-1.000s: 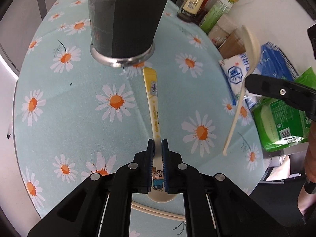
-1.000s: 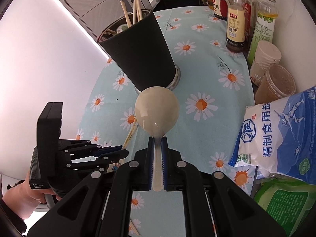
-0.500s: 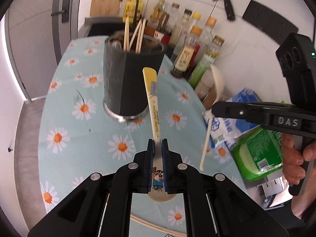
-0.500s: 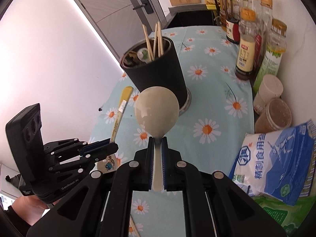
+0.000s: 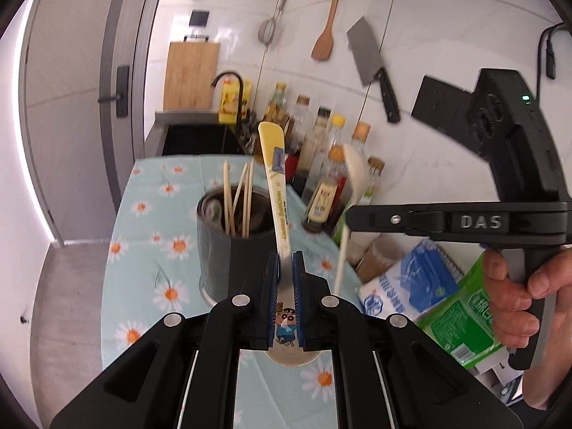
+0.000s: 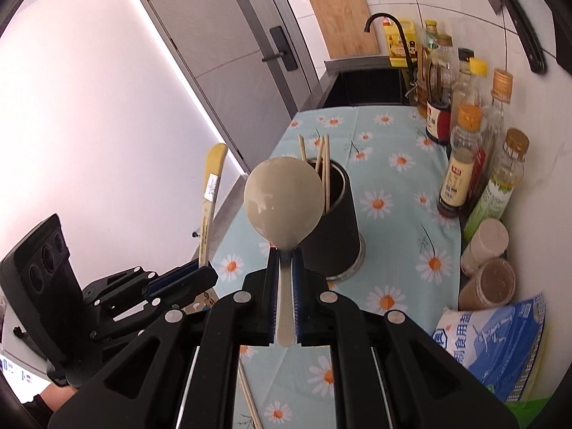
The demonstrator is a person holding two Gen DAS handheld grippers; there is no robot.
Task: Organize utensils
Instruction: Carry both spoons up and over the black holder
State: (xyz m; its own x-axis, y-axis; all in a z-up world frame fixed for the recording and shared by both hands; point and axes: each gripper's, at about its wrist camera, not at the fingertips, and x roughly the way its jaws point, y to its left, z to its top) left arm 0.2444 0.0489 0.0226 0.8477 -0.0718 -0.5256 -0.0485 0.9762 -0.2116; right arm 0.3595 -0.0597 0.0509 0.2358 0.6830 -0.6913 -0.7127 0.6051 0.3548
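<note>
The left gripper [image 5: 285, 279] is clamped on a yellow cartoon-printed spoon [image 5: 275, 193] near its bowl, handle pointing up and away. The right gripper [image 6: 285, 279] is closed on the handle of a cream ladle [image 6: 282, 198], bowl upward. Both are held above the daisy tablecloth [image 6: 393, 164], probably so they can be dropped into the black utensil holder [image 6: 338, 228] just ahead, where chopsticks [image 6: 323, 164] already stand; another chopstick, seemingly, lies on the cloth below.
</note>
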